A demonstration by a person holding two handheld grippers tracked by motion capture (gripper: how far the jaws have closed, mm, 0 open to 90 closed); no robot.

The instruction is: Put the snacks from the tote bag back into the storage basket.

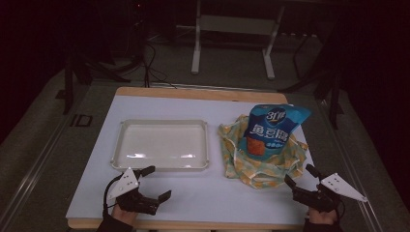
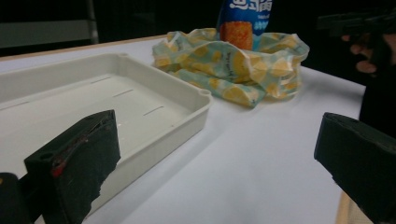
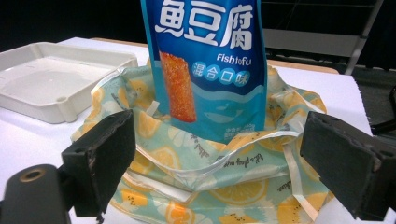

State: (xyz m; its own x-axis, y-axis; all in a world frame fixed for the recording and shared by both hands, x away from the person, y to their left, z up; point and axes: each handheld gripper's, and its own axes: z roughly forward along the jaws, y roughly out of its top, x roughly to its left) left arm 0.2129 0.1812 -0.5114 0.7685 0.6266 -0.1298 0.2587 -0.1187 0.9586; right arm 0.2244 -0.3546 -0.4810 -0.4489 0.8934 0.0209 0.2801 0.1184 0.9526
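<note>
Here — glossy blue snack bag (image 3: pixel 205 70) in crinkled lemon-print bag (image 3: pixel 224 186) | both hand-held grippers spread, empty

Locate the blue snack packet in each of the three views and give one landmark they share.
High view: the blue snack packet stands right of centre.
Left gripper view: at the top edge, right of centre, cropped.
Right gripper view: top centre, large.
Shared landmark: the lemon-print bag it stands in.
</note>
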